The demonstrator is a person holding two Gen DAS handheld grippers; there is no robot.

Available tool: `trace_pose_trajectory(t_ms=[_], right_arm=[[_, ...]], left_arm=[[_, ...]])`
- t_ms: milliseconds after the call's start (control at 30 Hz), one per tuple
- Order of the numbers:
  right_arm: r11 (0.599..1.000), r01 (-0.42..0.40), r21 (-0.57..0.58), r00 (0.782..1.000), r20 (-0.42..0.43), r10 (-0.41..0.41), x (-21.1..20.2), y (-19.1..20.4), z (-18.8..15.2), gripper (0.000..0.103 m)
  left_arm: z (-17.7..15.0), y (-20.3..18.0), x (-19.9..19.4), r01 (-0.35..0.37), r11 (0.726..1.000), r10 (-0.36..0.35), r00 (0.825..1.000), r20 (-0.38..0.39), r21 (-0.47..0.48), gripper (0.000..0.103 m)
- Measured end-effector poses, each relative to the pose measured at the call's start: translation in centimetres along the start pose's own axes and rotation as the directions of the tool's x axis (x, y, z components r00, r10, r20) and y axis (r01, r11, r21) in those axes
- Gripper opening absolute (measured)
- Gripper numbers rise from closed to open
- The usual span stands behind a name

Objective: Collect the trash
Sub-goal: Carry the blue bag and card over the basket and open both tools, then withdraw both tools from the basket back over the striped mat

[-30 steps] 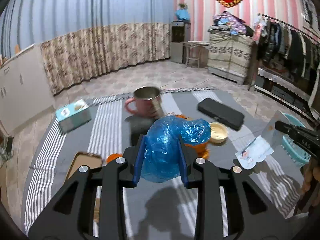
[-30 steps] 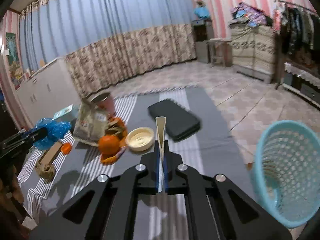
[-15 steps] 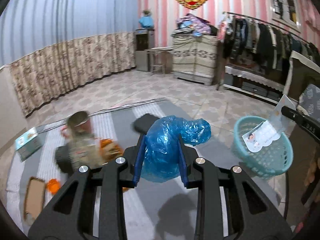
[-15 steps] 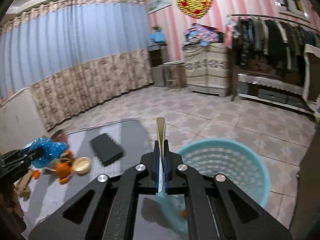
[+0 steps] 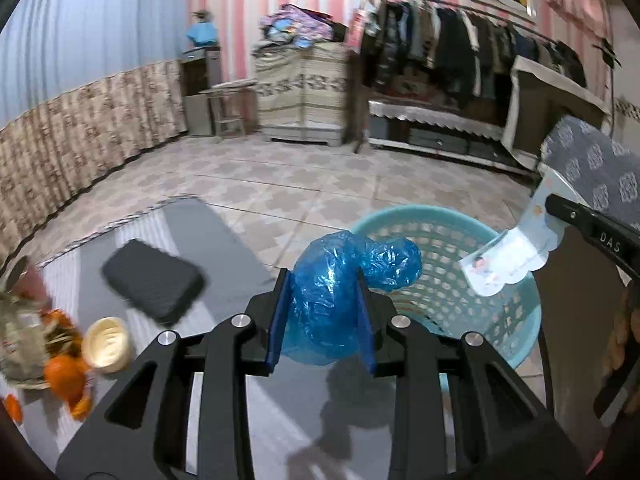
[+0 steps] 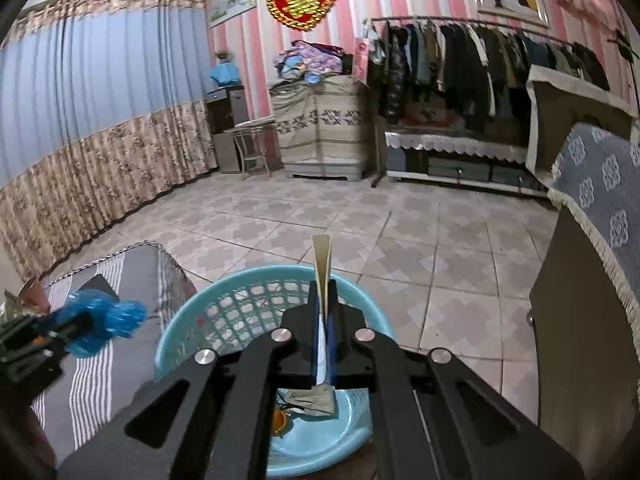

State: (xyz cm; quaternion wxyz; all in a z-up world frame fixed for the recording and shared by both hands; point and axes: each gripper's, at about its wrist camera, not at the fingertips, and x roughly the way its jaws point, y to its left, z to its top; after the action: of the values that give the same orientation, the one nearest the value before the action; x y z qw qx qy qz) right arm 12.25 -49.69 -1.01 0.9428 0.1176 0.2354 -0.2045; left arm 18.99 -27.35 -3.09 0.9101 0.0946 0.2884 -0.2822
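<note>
Left wrist view: jaws pinch blue bag (image 5: 332,300) near basket (image 5: 516,344); right jaws pinch wrapper (image 6: 321,264) over it.

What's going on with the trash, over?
Left gripper shut on blue plastic bag. Right gripper shut on flat wrapper, above teal basket. Nothing blocking the drop.

Basket (image 5: 516,320) sits on the floor right of the table (image 5: 248,240); case (image 5: 154,282) and bowl (image 5: 108,344) lie on the table, left of the basket.
</note>
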Motion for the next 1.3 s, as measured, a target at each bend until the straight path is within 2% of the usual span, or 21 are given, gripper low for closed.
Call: trace_pose_trajectory(t_ms=[233,333,400,433,467,567,700,867,1000,1067,1100,1133,1167,1267,1300], right_arm=[[0.999,0.022,0.042,1.000,-0.017,-0.021,0.5,-1.3,-1.1,0.003],[0.998,0.029,0.053,0.999,-0.027,-0.028,1.0,-1.7,-1.5,0.003],[0.998,0.026,0.060,0.999,-0.035,-0.024,1.3,-1.8,-1.7,0.003],[0.998,0.026,0.060,0.999,-0.037,-0.024,1.4,-1.7,-1.7,0.003],[0.998,0.025,0.059,0.999,-0.039,-0.023,1.5,-1.7,-1.8,0.003],[0.998,0.020,0.054,0.999,-0.042,-0.018,1.7,-1.2,-1.7,0.003],[0.999,0.014,0.035,0.999,-0.050,-0.012,2.3,-0.6,-1.8,0.003],[1.000,0.014,-0.010,0.997,-0.076,-0.015,3.5,1.1,-1.8,0.004],[0.999,0.017,-0.037,0.995,-0.097,-0.021,4.5,2.5,-1.8,0.005],[0.999,0.021,-0.042,0.994,-0.104,-0.025,4.8,3.0,-1.8,0.018],[0.999,0.021,-0.040,0.995,-0.101,-0.025,4.8,3.1,-1.8,0.050],[0.999,0.028,-0.039,0.996,-0.083,-0.031,4.6,3.2,-1.8,0.064],[0.999,0.032,-0.043,0.997,-0.075,-0.035,4.6,3.2,-1.7,0.070],[0.999,0.021,-0.039,0.996,-0.086,-0.024,4.8,3.5,-1.7,0.072],[0.999,0.016,-0.039,0.996,-0.087,-0.020,4.8,3.7,-1.8,0.079]], left_arm=[[1.3,-3.5,3.3,0.073,0.997,-0.073,0.997,-0.008,0.036,0.032],[1.6,-4.2,4.1,0.079,0.996,-0.078,0.997,-0.010,0.052,0.050],[1.8,-4.3,4.0,0.069,0.996,-0.070,0.998,0.005,0.058,0.070],[1.9,-4.3,3.8,0.066,0.996,-0.067,0.998,0.012,0.061,0.076],[2.1,-4.2,3.7,0.054,0.997,-0.056,0.998,0.022,0.062,0.081],[2.3,-3.7,2.8,0.017,0.998,-0.020,0.999,0.050,0.066,0.084],[2.4,-1.7,1.2,-0.031,0.999,0.030,0.997,0.077,0.023,0.090],[2.3,1.5,-1.4,-0.125,0.991,0.129,0.983,0.127,-0.037,0.097],[2.0,4.2,-3.1,-0.178,0.981,0.187,0.973,0.138,-0.080,0.097],[2.0,5.3,-3.7,-0.193,0.977,0.205,0.969,0.136,-0.095,0.097],[1.9,5.5,-3.9,-0.198,0.975,0.210,0.968,0.136,-0.099,0.097],[1.8,6.1,-4.3,-0.207,0.972,0.221,0.966,0.137,-0.107,0.097],[1.7,6.6,-4.6,-0.213,0.970,0.228,0.964,0.138,-0.114,0.097],[1.4,7.9,-5.4,-0.223,0.965,0.242,0.961,0.135,-0.140,0.097],[1.2,8.4,-5.8,-0.228,0.962,0.247,0.960,0.133,-0.148,0.097]])
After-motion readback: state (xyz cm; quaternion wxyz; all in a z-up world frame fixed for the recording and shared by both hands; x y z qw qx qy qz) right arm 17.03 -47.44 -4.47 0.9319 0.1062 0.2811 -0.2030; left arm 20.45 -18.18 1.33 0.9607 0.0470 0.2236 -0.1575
